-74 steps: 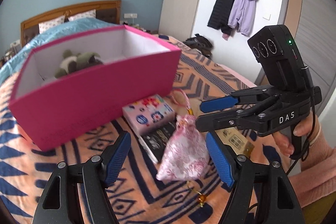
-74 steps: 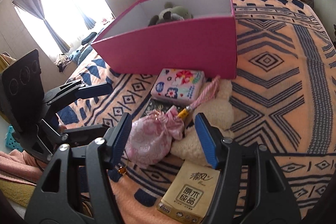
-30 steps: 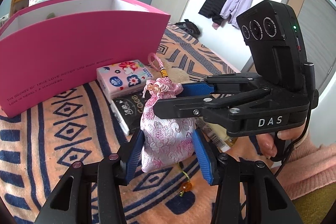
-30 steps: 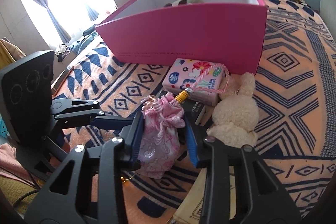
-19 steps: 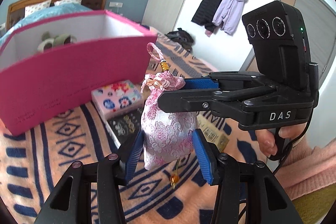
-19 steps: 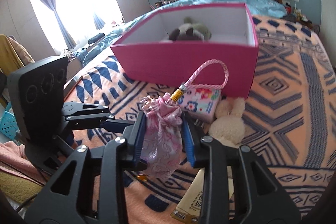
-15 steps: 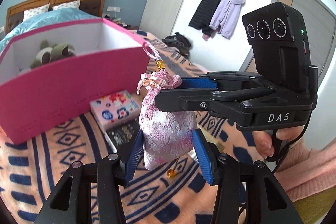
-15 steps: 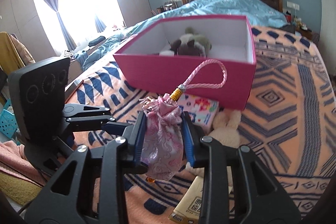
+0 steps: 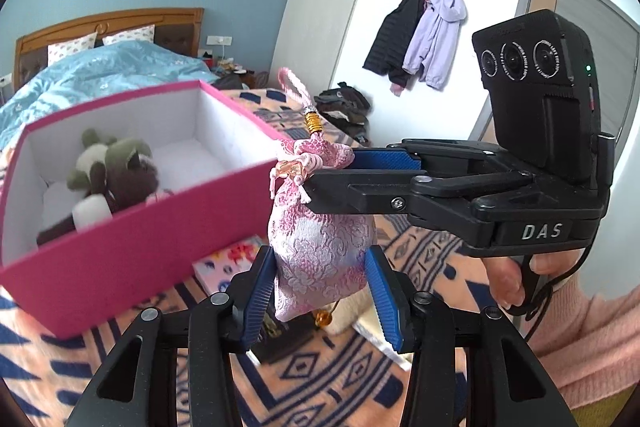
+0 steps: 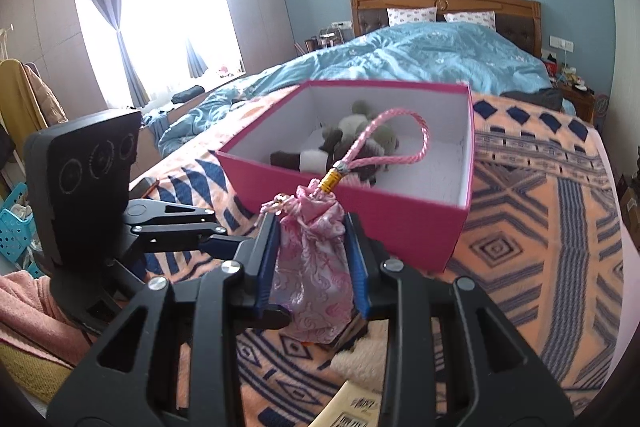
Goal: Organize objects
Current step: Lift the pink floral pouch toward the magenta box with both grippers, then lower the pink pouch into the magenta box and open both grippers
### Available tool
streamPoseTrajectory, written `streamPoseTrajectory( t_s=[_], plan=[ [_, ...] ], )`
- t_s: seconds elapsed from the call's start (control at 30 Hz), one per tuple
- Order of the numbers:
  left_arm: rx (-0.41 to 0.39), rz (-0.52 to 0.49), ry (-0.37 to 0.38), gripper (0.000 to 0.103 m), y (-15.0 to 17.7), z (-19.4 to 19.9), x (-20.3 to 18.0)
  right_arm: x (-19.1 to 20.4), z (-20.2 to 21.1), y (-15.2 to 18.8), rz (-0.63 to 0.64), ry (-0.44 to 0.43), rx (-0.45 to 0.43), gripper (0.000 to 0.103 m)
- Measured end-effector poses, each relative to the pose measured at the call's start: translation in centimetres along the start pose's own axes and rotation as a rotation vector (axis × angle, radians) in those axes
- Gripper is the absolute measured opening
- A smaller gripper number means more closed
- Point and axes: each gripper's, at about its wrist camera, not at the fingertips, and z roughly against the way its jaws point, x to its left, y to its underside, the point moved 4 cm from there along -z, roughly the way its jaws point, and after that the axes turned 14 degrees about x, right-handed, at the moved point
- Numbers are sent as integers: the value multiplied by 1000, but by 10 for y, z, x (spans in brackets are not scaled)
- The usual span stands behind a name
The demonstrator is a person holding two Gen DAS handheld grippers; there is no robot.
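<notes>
**Pouch aloft, box ahead**

Pink brocade pouch hangs clear of the bed, long axis upright, cord loop on top. Right gripper is clamped on its neck and upper body. Left gripper brackets the lower body; its pads touch the fabric there, grasping it. Pink box, with a plush toy inside, lies just ahead and below. Judgement: the carry goes forward over the near wall.

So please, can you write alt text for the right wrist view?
The right gripper holds a pink brocade pouch in shut jaws above a patterned blanket. Behind it stands an open pink box with a plush toy inside; the left gripper is beside.
</notes>
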Motion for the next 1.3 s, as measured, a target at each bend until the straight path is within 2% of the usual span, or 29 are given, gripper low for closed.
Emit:
streamPoseTrajectory(
  t_s=[0.6,0.83,1.3],
  plan=[
    [-60,-4,-119,46,-68,11,34,-32,2,-80,35,24,-61,34],
    [-29,37,-155,46,-88,-4,57,-48,-16,-100,27,44,-36,34],
    [43,83,-198,45,-109,-36,81,-80,-46,-112,-35,57,18,33]
  ],
)
